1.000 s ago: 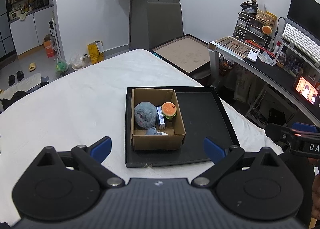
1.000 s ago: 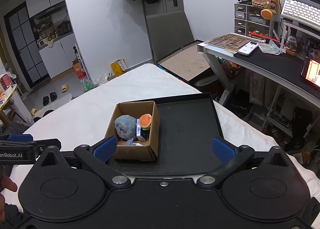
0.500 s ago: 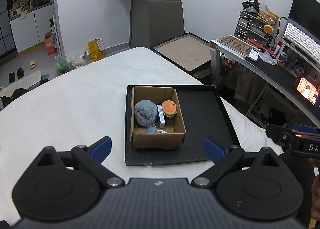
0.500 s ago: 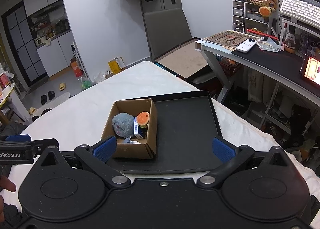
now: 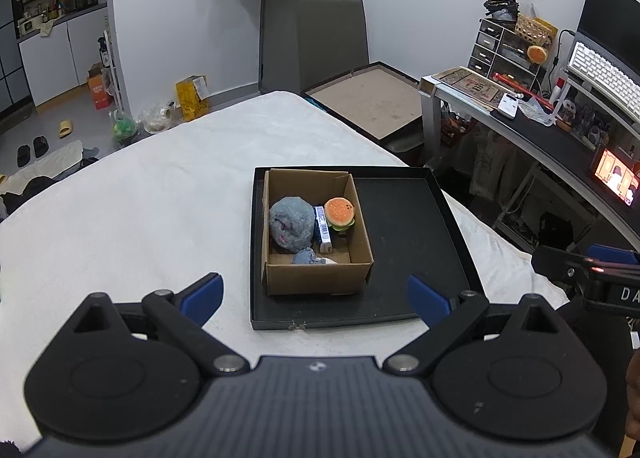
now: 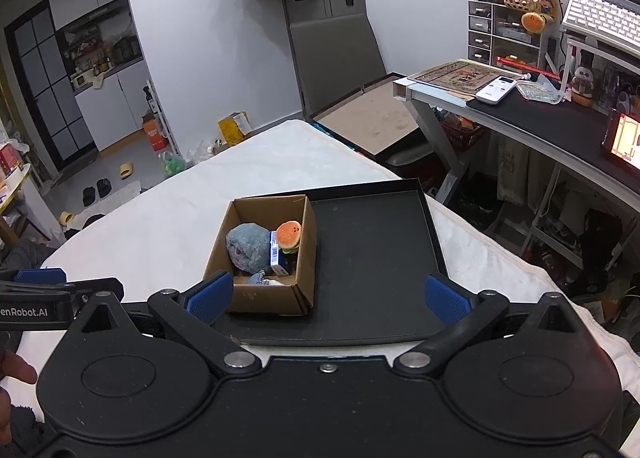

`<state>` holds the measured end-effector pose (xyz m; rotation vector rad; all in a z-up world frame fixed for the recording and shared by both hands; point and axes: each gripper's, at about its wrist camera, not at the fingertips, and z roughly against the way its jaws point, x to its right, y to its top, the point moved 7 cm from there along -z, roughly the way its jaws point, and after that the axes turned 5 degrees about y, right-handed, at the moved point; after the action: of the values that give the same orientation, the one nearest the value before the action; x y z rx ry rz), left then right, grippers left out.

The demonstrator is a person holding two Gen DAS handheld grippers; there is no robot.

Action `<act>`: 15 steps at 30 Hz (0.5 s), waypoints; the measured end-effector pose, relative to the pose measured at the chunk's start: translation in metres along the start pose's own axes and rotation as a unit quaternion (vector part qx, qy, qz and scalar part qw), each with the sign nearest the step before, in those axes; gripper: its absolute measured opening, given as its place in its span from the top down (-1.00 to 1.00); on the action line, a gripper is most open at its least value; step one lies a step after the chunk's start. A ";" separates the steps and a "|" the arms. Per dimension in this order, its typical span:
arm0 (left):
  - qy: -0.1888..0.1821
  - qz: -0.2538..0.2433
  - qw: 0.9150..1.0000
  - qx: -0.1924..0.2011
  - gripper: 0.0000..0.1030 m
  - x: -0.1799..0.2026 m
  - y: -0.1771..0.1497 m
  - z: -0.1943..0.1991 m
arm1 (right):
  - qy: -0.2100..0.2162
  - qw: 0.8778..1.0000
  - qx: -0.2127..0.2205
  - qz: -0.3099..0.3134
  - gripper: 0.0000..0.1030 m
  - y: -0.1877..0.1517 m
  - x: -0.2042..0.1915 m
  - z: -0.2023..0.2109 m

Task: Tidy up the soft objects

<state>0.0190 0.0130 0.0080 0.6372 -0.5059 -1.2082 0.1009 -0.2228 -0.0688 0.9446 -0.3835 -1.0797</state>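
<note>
4 items sit in the cardboard box [image 5: 316,234]: a grey plush [image 5: 291,223], a burger plush [image 5: 339,214], a small blue-and-white carton [image 5: 322,228] between them, and a small grey toy [image 5: 306,257] by the near wall. That box stands in the left half of a black tray [image 5: 404,250] on the white-covered table [image 5: 140,210]. Over the last second both views pulled back slightly; nothing in the box moved. Left gripper [image 5: 314,296] and right gripper [image 6: 328,294] hang wide apart, empty, so sorting looks either finished or pending.

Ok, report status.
Left gripper and right gripper open, empty. Grey plush and burger plush in cardboard box. Path clear.
</note>
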 end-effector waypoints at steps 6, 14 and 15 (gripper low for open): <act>0.000 0.000 1.000 0.001 -0.90 0.002 0.000 0.000 | 0.001 1.000 0.000 0.000 -1.00 0.000 0.000 0.000; 0.001 -0.002 1.000 0.001 -0.90 0.003 -0.001 0.000 | -0.001 1.000 -0.001 -0.002 -1.00 -0.003 0.002 0.000; 0.001 -0.001 1.000 0.001 -0.90 0.003 -0.001 0.000 | 0.000 1.000 0.000 -0.002 -1.00 -0.003 0.002 0.000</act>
<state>0.0194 0.0099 0.0078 0.6404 -0.5046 -1.2100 0.1002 -0.2253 -0.0715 0.9444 -0.3819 -1.0840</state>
